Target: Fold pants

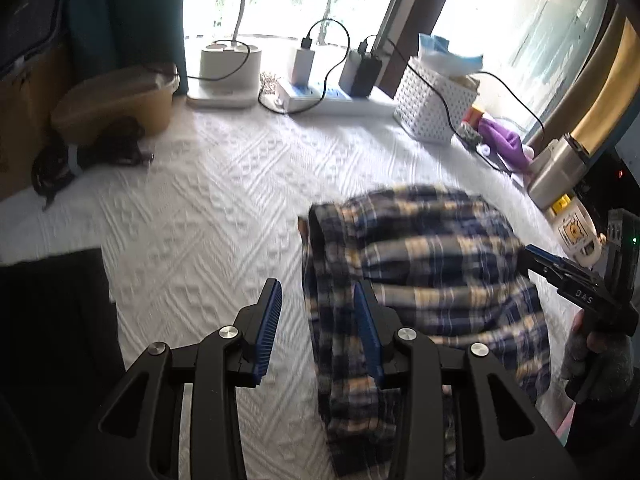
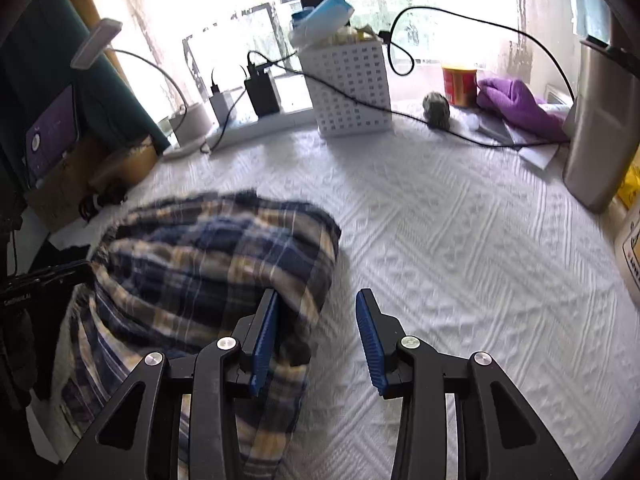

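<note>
A white textured bedspread (image 2: 460,232) lies under us. The plaid pants (image 1: 432,264) lie bunched between our tools. Our left tool (image 1: 318,332) is spread, its right finger against the cloth's left edge; our right tool (image 2: 316,340) is spread too, its left finger at the cloth's right edge. The pants run lengthwise toward us. Open bedspread lies beyond, up to a white basket (image 2: 352,88).

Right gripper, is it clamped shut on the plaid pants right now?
No, the right gripper is open, its blue pads spread wide, with the plaid pants only beside its left finger, not pinched between them.
</note>
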`<state>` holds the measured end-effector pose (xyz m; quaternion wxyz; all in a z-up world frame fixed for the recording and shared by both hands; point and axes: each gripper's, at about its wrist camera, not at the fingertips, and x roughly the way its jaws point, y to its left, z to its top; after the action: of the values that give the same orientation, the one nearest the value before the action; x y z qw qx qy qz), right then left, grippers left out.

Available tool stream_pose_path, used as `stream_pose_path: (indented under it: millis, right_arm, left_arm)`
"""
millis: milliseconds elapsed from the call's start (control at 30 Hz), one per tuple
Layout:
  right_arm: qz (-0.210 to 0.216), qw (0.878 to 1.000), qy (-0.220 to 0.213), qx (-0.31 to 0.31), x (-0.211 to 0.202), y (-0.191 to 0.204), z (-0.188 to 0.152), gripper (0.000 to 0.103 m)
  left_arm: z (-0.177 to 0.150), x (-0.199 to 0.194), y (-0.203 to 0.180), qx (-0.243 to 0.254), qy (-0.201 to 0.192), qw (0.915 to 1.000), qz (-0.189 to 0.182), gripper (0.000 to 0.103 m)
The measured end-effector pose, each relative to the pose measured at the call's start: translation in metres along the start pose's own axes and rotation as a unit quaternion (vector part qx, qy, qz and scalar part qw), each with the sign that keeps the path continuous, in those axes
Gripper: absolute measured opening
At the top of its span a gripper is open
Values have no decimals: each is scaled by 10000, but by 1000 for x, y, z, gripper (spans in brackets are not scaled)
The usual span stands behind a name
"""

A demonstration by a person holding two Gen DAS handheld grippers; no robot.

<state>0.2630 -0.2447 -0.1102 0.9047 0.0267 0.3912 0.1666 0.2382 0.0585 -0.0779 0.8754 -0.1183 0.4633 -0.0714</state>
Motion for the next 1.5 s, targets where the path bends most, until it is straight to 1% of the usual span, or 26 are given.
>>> stream_pose_path:
  millis: [33, 67, 100, 133, 167, 200, 233, 267, 300, 400, 500, 600, 667, 733, 800, 833, 867, 900, 1000, 1067, 1200, 1300, 1333, 1367, 1400, 1500]
  right_arm:
    - [3, 10000, -8, 27, -1, -1, 3, 42]
    - [4, 10000, -25, 56, -2, -2, 6, 42]
    - [20, 9999, -45, 93, -2, -4, 9, 42]
    - [38, 9999, -57, 127, -3, -6, 11, 43]
    - [45, 9999, -63, 153, -3, -7, 12, 51]
    - [44, 9998, -71, 172, -3, -9, 13, 58]
    - [54, 9998, -80, 199, -2, -10, 14, 73]
    - [79, 9997, -83, 234, -1, -12, 14, 78]
    - [105, 9996, -82, 261, 0, -13, 14, 78]
    - [124, 9995, 5, 283, 3, -14, 10, 78]
    - [294, 9988, 114, 377, 7, -16, 4, 78]
    - [476, 9980, 202, 377, 11, -14, -3, 78]
    - [638, 9968, 300, 381, 17, -10, -8, 78]
    - [693, 9969, 242, 284, 18, -3, -10, 79]
    - [850, 9959, 255, 202, 22, 6, -9, 79]
    - [898, 9955, 264, 166, 23, 9, -9, 82]
    - [943, 9951, 273, 99, 25, 14, -8, 87]
    - [967, 9950, 265, 37, 27, 17, -8, 89]
    - [1032, 9943, 250, 38, 31, 20, -4, 91]
    - [1146, 9931, 241, 105, 33, 18, -2, 93]
    - [1361, 9902, 242, 185, 36, 15, 1, 94]
    - [1348, 9905, 271, 84, 36, 20, 1, 94]
    - [1324, 9908, 264, 56, 36, 22, 1, 92]
    - [1270, 9916, 250, 13, 36, 26, 0, 90]
    - [1206, 9923, 267, -59, 37, 29, -1, 89]
    - [886, 9950, 325, -320, 41, 40, -2, 89]
  left_arm:
    - [2, 2, 0, -2, 19, 10000, -60, 37]
    - [3, 5, -1, -2, 68, 9999, -152, 41]
    - [2, 9, -1, 8, 134, 9996, -244, 47]
    - [0, 16, -2, 31, 249, 9991, -343, 61]
    - [-2, 22, -4, 49, 356, 9986, -382, 68]
    - [-4, 28, -4, 57, 494, 9980, -401, 68]
    - [-6, 34, -4, 36, 614, 9973, -396, 68]
    - [-8, 37, -4, -7, 634, 9971, -426, 70]
    - [-8, 36, -4, -12, 590, 9973, -448, 70]
    - [-7, 35, -6, -76, 655, 9962, -569, 70]
    - [-12, 35, -19, 88, 650, 9951, -733, 70]
    - [-18, 37, -34, 362, 549, 9957, -652, 74]
    - [-17, 39, -36, 348, 544, 9957, -664, 75]
    - [-14, 41, -37, 309, 546, 9955, -713, 75]
    - [-12, 43, -39, 325, 554, 9949, -780, 75]
    - [-12, 44, -41, 358, 537, 9949, -769, 75]
    - [-12, 45, -43, 408, 517, 9950, -751, 75]
    - [-12, 45, -44, 448, 491, 9950, -741, 75]
    - [-13, 46, -44, 447, 421, 9952, -765, 75]
    - [-14, 46, -44, 471, 391, 9953, -757, 75]
    - [-16, 45, -48, 484, 339, 9955, -736, 75]
    - [-15, 44, -48, 417, 339, 9952, -815, 75]
    - [-14, 44, -47, 371, 337, 9955, -806, 75]
    - [-14, 45, -46, 328, 341, 9959, -774, 75]
    - [-14, 46, -46, 331, 305, 9961, -753, 77]
    - [-16, 49, -55, 532, 236, 9965, -606, 83]
